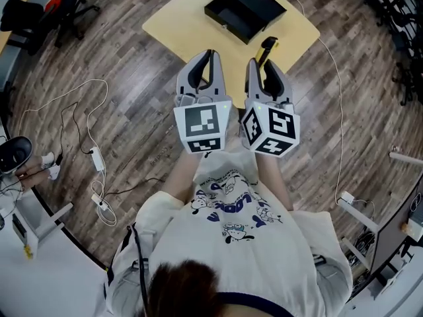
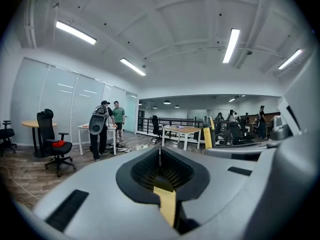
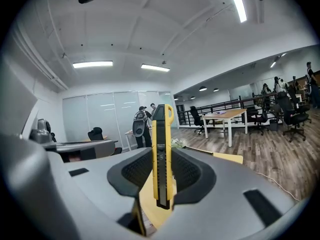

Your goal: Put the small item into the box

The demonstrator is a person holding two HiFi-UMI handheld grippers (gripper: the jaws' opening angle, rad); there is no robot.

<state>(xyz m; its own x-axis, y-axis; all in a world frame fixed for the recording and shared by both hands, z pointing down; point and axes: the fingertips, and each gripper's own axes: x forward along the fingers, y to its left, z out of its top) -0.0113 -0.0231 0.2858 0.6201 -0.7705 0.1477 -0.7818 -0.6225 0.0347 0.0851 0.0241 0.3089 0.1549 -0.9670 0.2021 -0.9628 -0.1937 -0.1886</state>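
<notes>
Above the worktop's (image 1: 173, 33) near edge, the right gripper (image 1: 266, 63) fingers are clamping the yellow knife (image 3: 161, 154), probably next needing carrying into the far box (image 1: 244, 8); the left gripper (image 1: 206, 58) fingers are sitting closed, empty.

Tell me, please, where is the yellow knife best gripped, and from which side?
Grip the yellow knife across its straight body, pads on its two long sides, coming along its length from one end. The right tool holds it so: slim, upright, top end free.

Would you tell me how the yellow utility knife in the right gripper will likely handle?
The utility knife looks stiff and probably light: a slim, straight body. Clamped near one end by the right gripper, it may pivot. Its flat sides suggest it won't roll.
</notes>
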